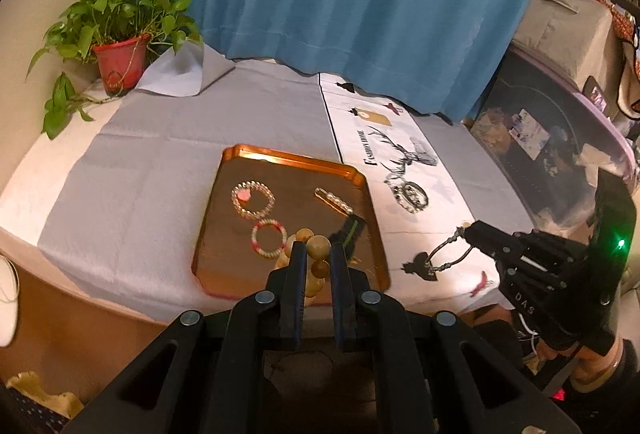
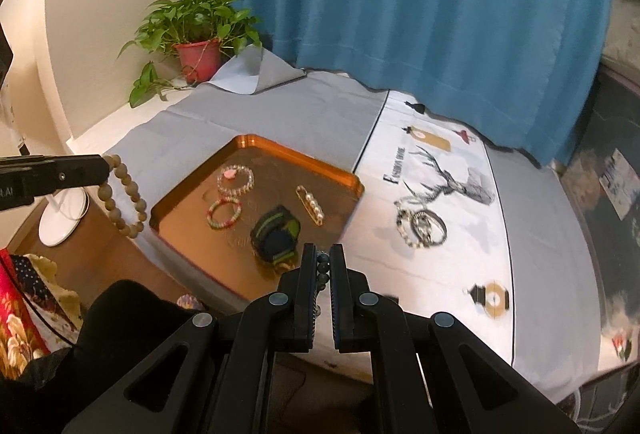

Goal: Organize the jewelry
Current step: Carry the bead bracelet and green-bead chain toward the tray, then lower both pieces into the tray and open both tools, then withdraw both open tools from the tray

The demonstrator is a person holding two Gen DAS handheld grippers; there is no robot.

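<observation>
Wooden beads, big tan ones: that bracelet (image 2: 122,193) dangles from the left gripper (image 2: 105,165), whose fingers are clenched on it, hanging just off the near left edge of the copper tray (image 2: 256,143). The right gripper (image 2: 323,266) has its fingers pinched on a dark green bead strand (image 2: 323,270), and it hovers over the near right part of the worktop (image 2: 312,101). On the tray sit a clear bead bracelet with a pink charm (image 2: 235,177), a pink-and-green bracelet (image 2: 224,213), a pearl hair clip (image 2: 311,204) and a green-striped dark band (image 2: 276,236). Off to the right, a silvery bracelet pile (image 2: 421,226) lies on the printed white cloth (image 2: 460,266). Far left there's a potted plant (image 2: 198,33), with a blue curtain (image 2: 420,1) behind it all.
</observation>
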